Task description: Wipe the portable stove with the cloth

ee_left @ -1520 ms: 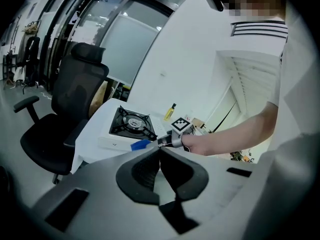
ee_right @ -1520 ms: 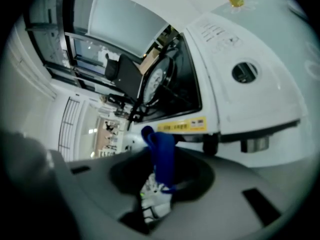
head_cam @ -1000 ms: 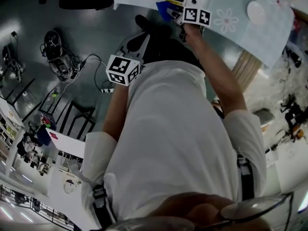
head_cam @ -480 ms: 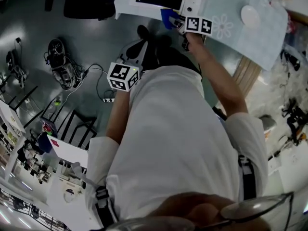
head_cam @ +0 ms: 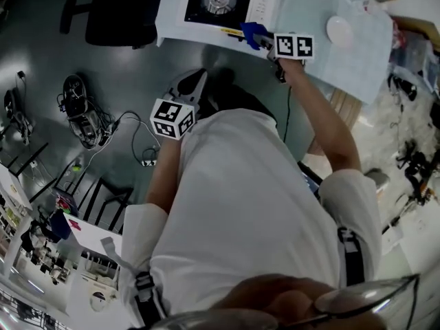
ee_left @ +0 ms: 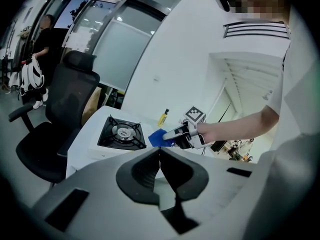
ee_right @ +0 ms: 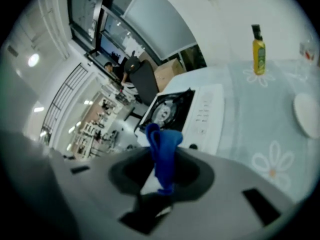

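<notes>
Two grippers on my screens, and only one has anything in it. My right gripper (ee_right: pixel 162 159) is clamped tight on a crumpled bright-blue cloth (ee_right: pixel 164 144), with a bunch of it sticking up from between the jaws. In the head view, that cloth sits at the near edge of the white portable stove with the black burner top (head_cam: pixel 220 0), on the side where the stove's white control panel runs. I can't tell whether the fabric touches the casing.

The stove rests on a surface draped in a pale-blue flower-print covering (head_cam: pixel 357 53), which stretches away to the right of the stove. A small yellow bottle with a dark cap (ee_right: pixel 258 51) stands upright beyond the stove's panel side. A round white dish (head_cam: pixel 340 29) lies well to the right of the stove.

My left gripper (ee_left: pixel 160 156) is off the surface altogether, held back from the stove near the person's body. Its jaws are pressed together tip to tip with nothing between them, and it looks toward the stove from the near side. A black office chair (ee_left: pixel 65 99) stands on the floor to the left of the stove.
</notes>
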### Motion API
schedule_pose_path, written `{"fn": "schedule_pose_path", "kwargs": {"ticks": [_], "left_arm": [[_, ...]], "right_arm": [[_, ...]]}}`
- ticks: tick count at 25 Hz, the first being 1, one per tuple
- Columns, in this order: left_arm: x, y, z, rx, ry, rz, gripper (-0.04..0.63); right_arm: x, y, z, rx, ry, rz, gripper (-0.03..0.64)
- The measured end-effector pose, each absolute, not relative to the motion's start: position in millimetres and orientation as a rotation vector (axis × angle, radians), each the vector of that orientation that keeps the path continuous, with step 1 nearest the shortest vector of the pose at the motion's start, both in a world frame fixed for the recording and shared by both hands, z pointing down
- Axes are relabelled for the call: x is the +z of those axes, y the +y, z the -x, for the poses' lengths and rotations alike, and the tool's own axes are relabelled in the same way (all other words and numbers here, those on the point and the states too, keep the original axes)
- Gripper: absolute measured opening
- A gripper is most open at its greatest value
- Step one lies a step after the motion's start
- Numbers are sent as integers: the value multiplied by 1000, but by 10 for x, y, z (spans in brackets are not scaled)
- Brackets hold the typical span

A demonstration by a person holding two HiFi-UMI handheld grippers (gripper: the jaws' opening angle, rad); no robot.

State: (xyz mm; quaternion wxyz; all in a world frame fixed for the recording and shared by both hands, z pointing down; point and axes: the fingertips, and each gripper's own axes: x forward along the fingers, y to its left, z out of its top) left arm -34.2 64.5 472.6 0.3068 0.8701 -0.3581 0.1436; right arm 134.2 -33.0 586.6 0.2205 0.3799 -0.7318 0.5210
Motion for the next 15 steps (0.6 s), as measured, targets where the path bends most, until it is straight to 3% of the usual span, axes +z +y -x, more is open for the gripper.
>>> {"fn": "schedule_pose_path", "kwargs": {"ticks": [15], "left_arm": [[4779, 314, 407, 384, -928, -2292, 33]], "right_arm": [[5836, -1741, -2155, 648, -1978, -1037, 112]]}}
